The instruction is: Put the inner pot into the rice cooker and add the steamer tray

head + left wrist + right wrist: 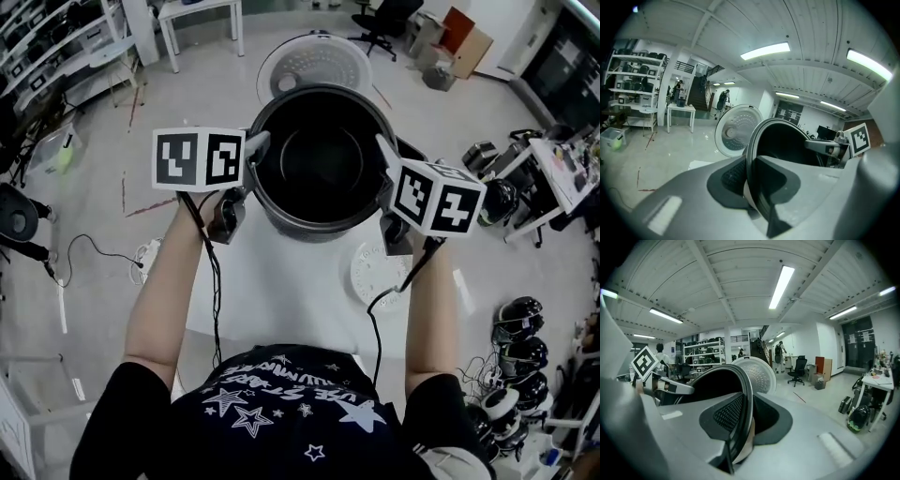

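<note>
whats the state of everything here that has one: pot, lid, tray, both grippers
inner pot: empty, held up over the table by its rim
left gripper: shut on the inner pot's rim
right gripper: shut on the opposite rim
rice cooker lid: open, standing up behind the pot
steamer tray: lying flat on the white table, untouched

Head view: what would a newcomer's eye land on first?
The big dark pot at the centre, gripped by its rim. The left gripper pinches its left edge and the right gripper its right. Behind it stands a round white lid.
</note>
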Motion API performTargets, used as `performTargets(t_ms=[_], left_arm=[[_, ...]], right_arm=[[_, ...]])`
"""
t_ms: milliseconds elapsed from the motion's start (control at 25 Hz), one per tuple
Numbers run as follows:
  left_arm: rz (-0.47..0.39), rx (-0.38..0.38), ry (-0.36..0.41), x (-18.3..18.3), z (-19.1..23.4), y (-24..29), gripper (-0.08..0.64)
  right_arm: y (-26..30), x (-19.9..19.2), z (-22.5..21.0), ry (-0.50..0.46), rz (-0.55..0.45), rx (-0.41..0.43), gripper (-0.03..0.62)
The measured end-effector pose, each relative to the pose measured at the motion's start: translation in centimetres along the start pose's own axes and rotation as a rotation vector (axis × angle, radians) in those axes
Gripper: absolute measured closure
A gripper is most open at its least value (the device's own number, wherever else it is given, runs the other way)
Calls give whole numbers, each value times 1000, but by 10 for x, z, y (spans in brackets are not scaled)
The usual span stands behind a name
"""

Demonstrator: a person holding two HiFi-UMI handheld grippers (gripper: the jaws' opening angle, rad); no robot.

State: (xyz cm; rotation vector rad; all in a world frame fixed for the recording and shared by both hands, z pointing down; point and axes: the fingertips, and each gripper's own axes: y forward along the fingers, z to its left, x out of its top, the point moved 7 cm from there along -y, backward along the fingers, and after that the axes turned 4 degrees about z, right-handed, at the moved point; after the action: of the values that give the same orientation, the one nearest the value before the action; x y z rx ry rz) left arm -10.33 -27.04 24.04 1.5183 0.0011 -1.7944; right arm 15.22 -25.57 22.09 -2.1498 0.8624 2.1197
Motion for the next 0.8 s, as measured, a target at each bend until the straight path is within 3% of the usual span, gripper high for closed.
performTargets(t_ms=[360,800], left_arm=[[81,46,-90,2,21,53,509],[188,125,-92,-9,36,104,508]], right_arm=[[59,-1,-32,-3,98,31,508],[111,-39,-66,74,239,89,508]])
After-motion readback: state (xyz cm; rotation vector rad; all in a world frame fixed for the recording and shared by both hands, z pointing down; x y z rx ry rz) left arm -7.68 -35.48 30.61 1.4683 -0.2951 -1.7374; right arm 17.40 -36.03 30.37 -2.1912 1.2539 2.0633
